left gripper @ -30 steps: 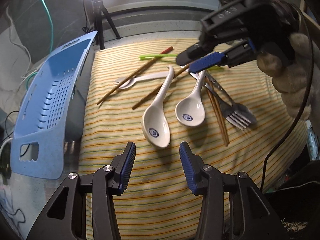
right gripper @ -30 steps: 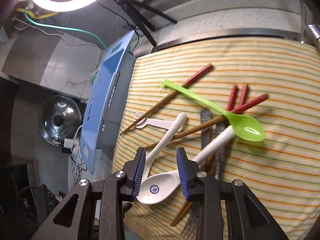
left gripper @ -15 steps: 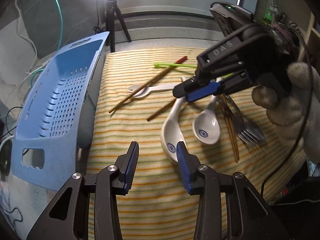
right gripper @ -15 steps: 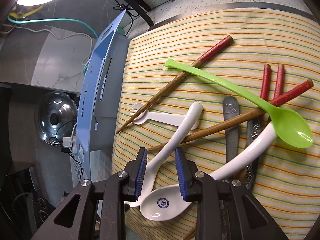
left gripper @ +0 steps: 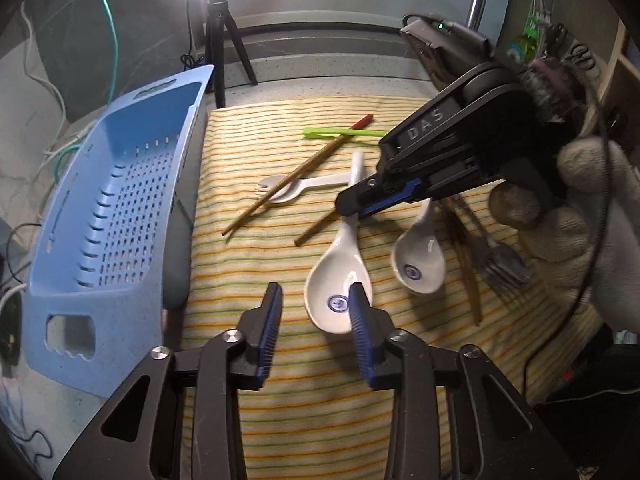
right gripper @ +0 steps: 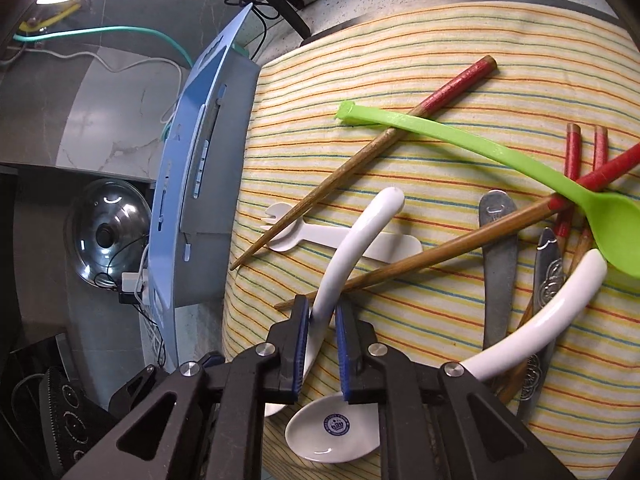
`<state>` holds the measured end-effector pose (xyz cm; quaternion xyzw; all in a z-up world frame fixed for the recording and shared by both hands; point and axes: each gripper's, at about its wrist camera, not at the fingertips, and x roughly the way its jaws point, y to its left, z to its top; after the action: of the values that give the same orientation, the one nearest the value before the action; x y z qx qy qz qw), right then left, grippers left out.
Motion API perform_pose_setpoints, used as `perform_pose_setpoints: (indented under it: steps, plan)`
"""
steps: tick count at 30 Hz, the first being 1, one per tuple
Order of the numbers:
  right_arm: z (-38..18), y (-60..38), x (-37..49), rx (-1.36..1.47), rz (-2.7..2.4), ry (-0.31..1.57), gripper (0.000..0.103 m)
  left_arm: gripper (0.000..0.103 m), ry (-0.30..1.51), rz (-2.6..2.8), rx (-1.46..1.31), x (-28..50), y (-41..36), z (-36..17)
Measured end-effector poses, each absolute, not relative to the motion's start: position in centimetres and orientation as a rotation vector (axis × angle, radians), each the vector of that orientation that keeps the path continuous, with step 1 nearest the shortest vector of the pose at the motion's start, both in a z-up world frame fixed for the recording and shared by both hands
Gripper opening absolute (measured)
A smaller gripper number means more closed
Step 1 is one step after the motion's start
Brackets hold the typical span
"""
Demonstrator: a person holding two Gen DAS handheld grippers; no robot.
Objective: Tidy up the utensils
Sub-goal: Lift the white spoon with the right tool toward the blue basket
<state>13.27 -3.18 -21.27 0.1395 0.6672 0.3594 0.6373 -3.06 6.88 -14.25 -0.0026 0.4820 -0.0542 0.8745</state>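
On the striped cloth (right gripper: 460, 60) the utensils lie in a loose crossed pile, which is why you are working from its near edge. Your right gripper (right gripper: 322, 312) straddles the handle of the nearer white ceramic spoon (right gripper: 360, 240), with its jaws closing on the narrow neck just above the bowl — a point clear of the brown chopstick (right gripper: 420, 264) lying under the handle. Whether the pads press yet, you cannot tell. The second white spoon (right gripper: 552, 320) rests beside it, over the metal handles. Your left gripper (left gripper: 316, 304) hangs over bare cloth beside the first spoon's bowl, jaws partly apart and holding nothing — free to assist. The blue perforated basket (left gripper: 100, 208) stands off the cloth's left edge, probably the destination.
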Motion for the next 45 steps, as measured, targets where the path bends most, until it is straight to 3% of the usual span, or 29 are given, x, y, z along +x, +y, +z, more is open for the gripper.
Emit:
perform_pose_setpoints:
  steps: [13,21,34,45]
  plan:
    - [-21.5,-2.6,13.5,0.308,0.837,1.528,0.015,0.042,1.074,-0.177,-0.029,-1.8,6.1,-17.0]
    - [-21.6,-2.8,13.5,0.326,0.833,1.536,0.012,0.038,1.056,-0.192,-0.058,-1.6,6.4,-17.0]
    - [-17.4,-1.4,13.0,0.349,0.908,1.477,0.011,0.038,0.953,-0.142,-0.087,-3.1,8.1,-13.0]
    - [-14.0,5.9,14.3,0.294,0.997,1.412,0.010,0.038,0.882,-0.043,-0.100,-2.5,14.1,-11.4]
